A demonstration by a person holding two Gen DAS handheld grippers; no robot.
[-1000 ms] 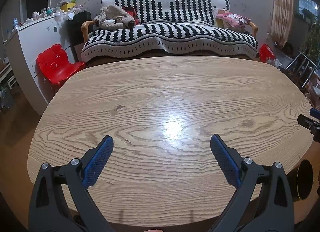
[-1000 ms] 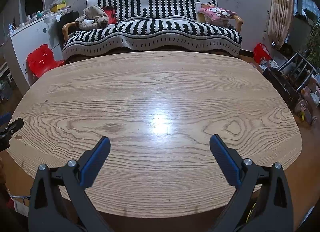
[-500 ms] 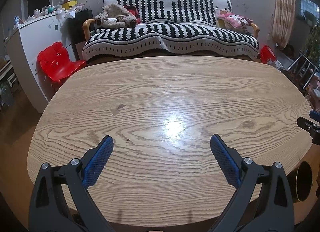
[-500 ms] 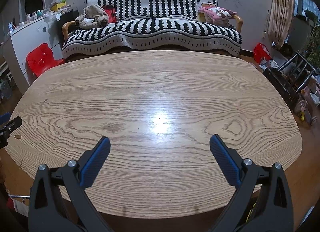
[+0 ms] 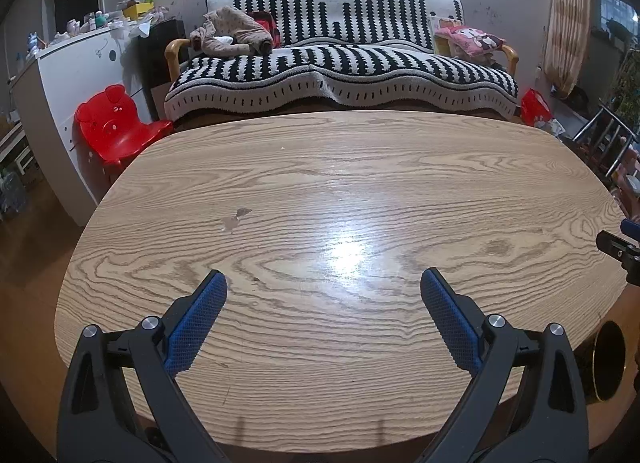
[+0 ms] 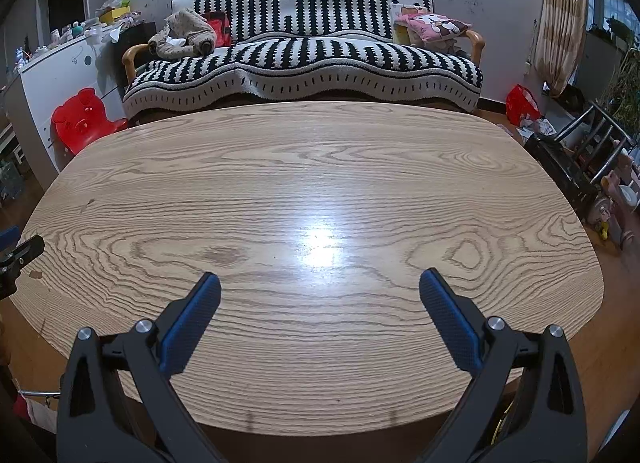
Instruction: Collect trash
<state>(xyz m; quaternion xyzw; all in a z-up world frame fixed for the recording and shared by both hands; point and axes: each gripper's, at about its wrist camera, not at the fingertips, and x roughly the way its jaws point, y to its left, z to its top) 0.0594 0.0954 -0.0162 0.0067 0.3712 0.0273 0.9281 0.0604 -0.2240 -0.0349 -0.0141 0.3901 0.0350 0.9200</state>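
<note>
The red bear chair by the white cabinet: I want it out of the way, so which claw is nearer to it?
Left. The left claw sits at the table end nearest the red bear chair; the right claw is farther toward the other end.

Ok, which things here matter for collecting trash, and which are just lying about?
Job: open left gripper, open right gripper, oval wooden table, pale flecks on it (scrap or stain, unclear), dark gold-rimmed round container, possibly the bin.
Lying about: black-and-white striped sofa, red bear-shaped plastic chair, pink cartoon cushion.
</note>
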